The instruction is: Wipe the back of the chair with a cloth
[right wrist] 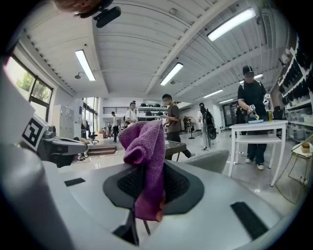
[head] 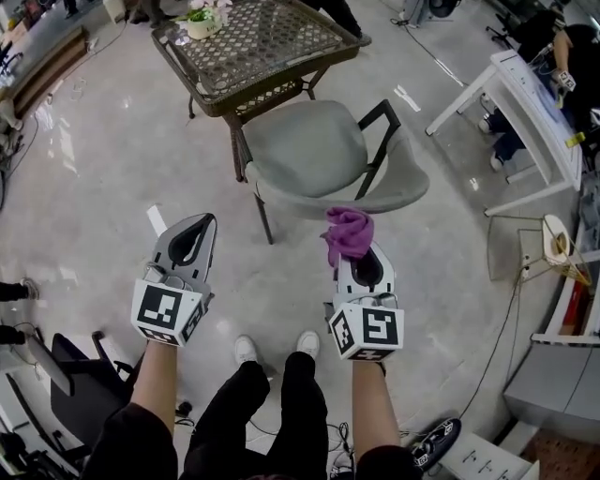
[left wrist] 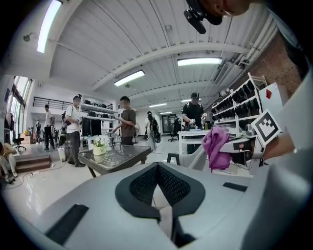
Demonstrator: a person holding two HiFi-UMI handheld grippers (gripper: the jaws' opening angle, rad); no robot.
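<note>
Just short of the grey padded chair with black metal arms (head: 319, 155), on the side of its curved back, the right hand-held gripper (head: 362, 255) is clamping a purple terry cloth (head: 349, 234) between its jaws. Most of the cloth is bunching up above the jaw tips, and a short end is hanging down between the dark pads in the right gripper view (right wrist: 146, 161). From the head view the cloth is overlapping the chair's near edge, but whether it is touching the back cannot be told; the right gripper view is showing the grey back a little beyond the cloth. To the left of the chair's back and farther from it, the left hand-held gripper (head: 195, 227) is hovering over the glossy pale floor (head: 94, 187) with its jaws together and nothing between them. Beyond the chair, against its far side, a dark lattice-topped surface (head: 258, 47) is carrying a small potted plant (head: 200, 21). Right of the chair, well apart, a white table (head: 525, 103) is standing
</note>
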